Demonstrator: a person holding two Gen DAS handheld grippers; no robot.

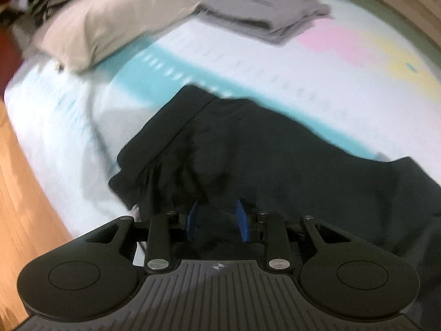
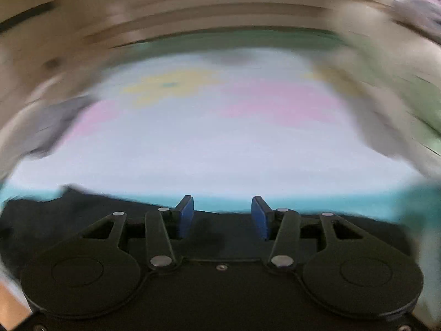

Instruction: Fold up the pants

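Pants: we see the dark pants [image 1: 248,149] lying on the bed sheet [image 1: 261,63].
Left gripper [image 1: 219,220]: we see it clamped on the pants' cloth.
Right gripper [image 2: 222,216]: fingers apart, nothing between them.

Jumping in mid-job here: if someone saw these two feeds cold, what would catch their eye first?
First, the black pants heaped on the pastel bedsheet, bunched dark fabric gathered between the left gripper and its blue fingers. Behind them, a folded grey garment lies beside a beige pillow at the far side of the bed. The right wrist view is badly blurred; the right gripper stands open with nothing between its fingers, above the pants' edge.
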